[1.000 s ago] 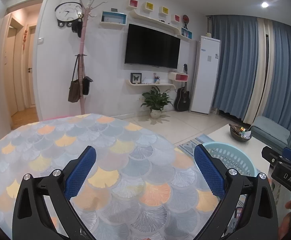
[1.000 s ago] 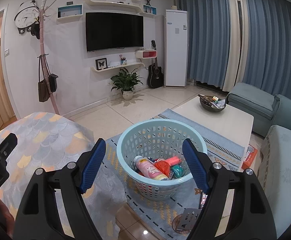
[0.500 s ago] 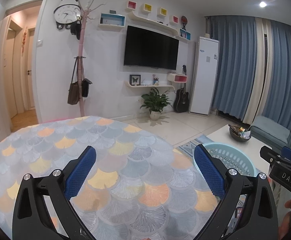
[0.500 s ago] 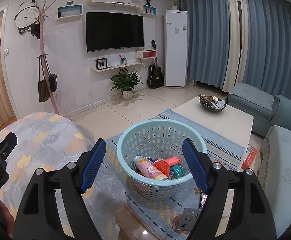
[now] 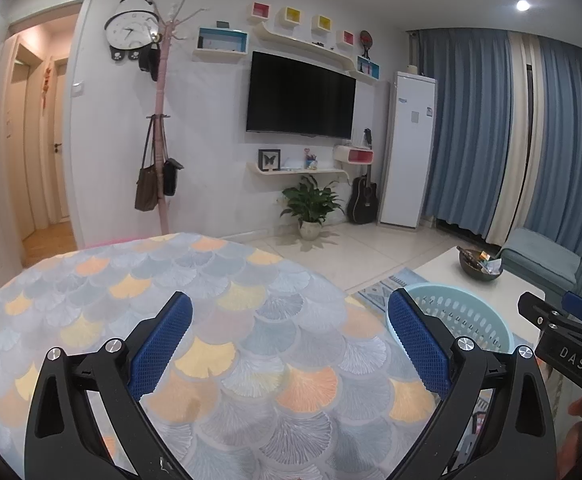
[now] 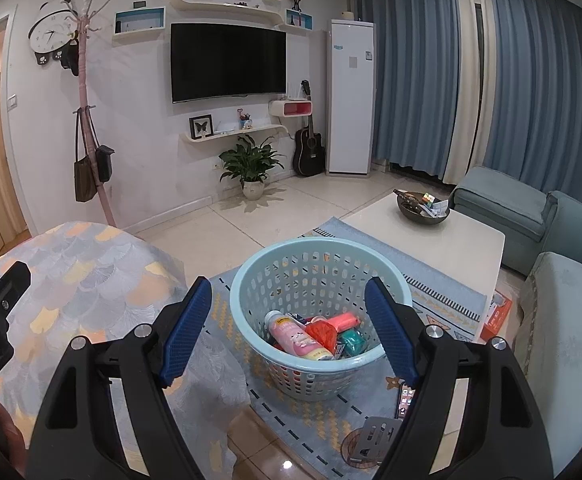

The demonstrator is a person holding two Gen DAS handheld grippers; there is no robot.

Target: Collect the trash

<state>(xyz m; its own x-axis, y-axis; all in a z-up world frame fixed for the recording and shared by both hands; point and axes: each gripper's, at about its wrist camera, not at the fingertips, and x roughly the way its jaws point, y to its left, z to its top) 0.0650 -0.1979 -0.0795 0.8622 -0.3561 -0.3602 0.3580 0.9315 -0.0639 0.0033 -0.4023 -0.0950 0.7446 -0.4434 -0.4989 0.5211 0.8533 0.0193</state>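
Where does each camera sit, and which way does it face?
Left wrist: on the left claw, open, above the scale-patterned tablecloth, facing the TV wall; right claw at the edge.
Right wrist: on the right claw, open, above the laundry basket holding trash.
Shared: TV, basket, tablecloth.

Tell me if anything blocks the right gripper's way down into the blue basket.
Nothing visible does. The right gripper hangs open and empty above the light blue basket, whose mouth is uncovered. Inside lie a pink bottle and other trash. The scale-patterned tablecloth hangs to the basket's left, beside it rather than over it.
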